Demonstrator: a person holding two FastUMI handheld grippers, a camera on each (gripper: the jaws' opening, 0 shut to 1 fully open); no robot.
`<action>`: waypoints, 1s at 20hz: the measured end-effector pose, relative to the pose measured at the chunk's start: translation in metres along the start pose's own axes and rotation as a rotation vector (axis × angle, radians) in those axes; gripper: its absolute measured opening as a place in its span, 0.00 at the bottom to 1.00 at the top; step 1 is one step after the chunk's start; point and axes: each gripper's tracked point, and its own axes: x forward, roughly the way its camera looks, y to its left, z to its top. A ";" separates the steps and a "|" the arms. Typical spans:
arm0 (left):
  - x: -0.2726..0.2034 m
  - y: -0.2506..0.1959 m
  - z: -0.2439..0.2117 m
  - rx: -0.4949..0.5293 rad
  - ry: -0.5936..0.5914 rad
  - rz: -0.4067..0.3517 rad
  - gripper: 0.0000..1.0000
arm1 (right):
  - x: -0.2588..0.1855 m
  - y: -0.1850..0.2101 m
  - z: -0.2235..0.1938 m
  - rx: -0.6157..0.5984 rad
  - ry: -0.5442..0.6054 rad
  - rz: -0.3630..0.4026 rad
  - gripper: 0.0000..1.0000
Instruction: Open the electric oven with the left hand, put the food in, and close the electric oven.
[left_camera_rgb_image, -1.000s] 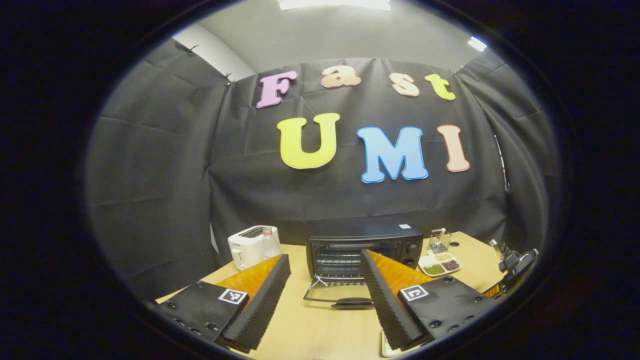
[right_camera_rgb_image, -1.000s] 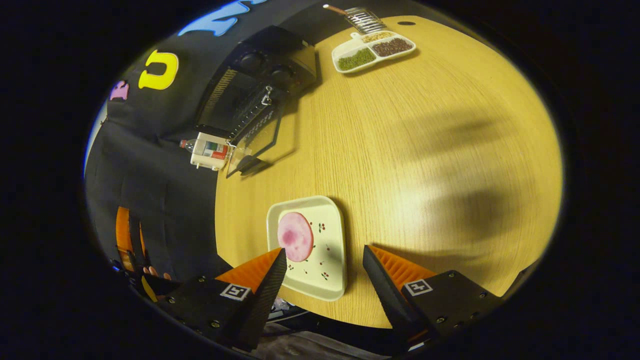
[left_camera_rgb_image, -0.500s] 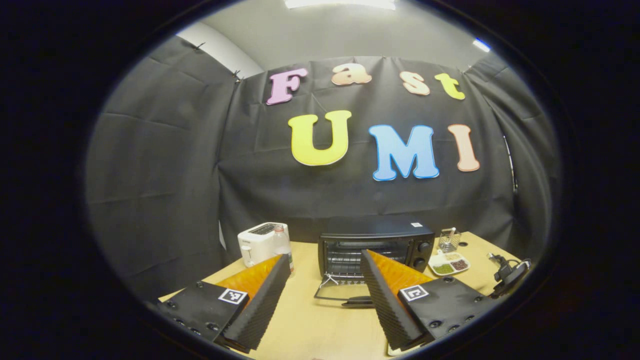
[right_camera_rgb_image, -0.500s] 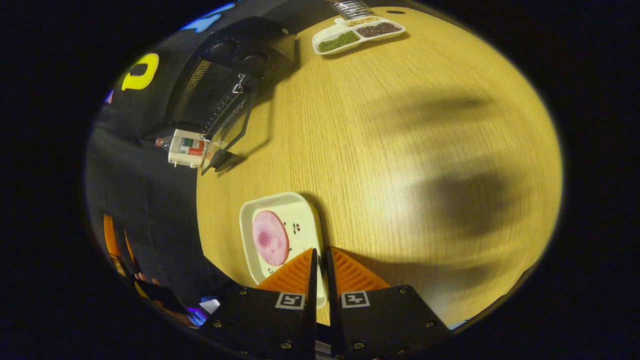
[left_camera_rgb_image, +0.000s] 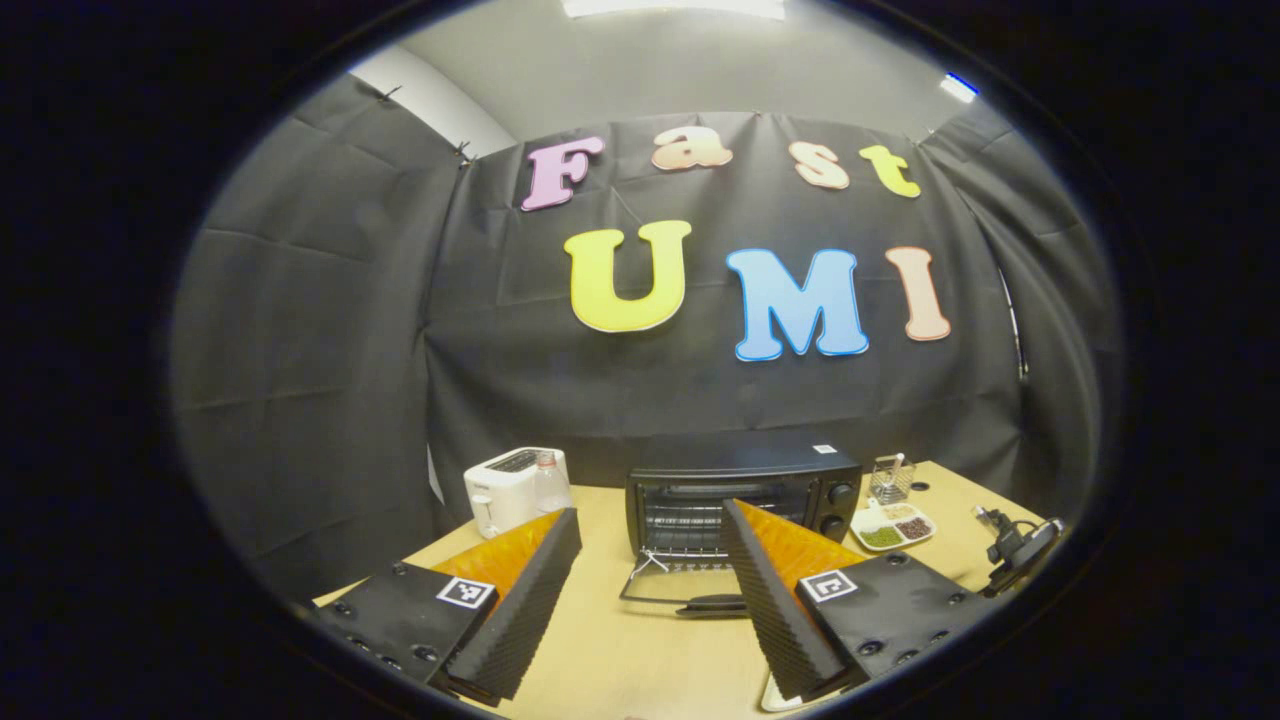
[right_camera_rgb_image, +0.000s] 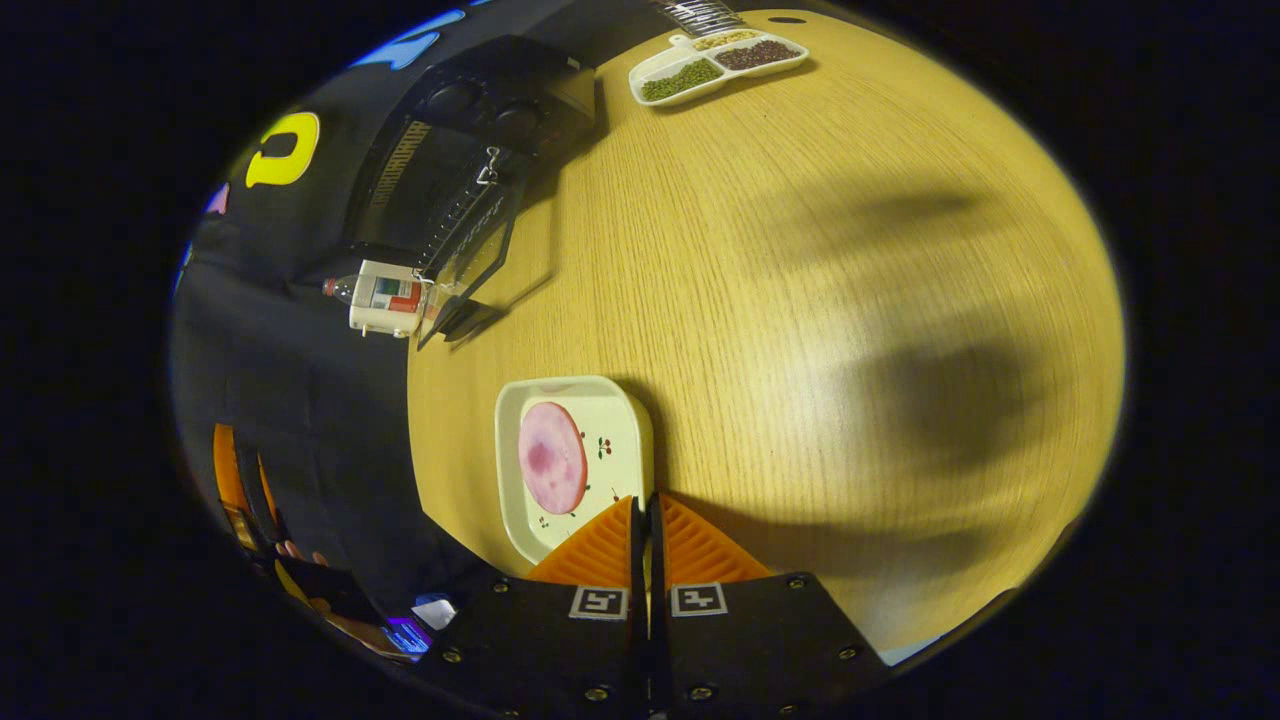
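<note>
Right gripper view shows the table (right_camera_rgb_image: 800, 300) from above, and at its far edge the electric oven (right_camera_rgb_image: 470, 130) with its door (right_camera_rgb_image: 470, 250) already folded down; the white plate (right_camera_rgb_image: 575, 455) with the pink slice of food (right_camera_rgb_image: 552, 458) lies near the front edge; the right tongs (right_camera_rgb_image: 645, 520) are pressed together on the plate's rim, it seems. I judge the step is carrying the plate to the oven; keep it level and aim above the door. The left tongs (left_camera_rgb_image: 650, 560) stand wide and hold nothing, well apart from the oven.
</note>
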 end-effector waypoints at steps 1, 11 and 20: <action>0.001 0.002 -0.002 -0.003 0.002 0.002 1.00 | -0.002 0.004 0.000 0.009 -0.006 0.016 0.02; 0.020 0.019 -0.004 -0.016 0.007 0.005 0.90 | -0.015 0.076 0.029 0.165 -0.126 0.158 0.01; 0.071 0.059 -0.010 -0.044 0.006 -0.012 0.95 | 0.005 0.151 0.109 0.415 -0.339 0.255 0.02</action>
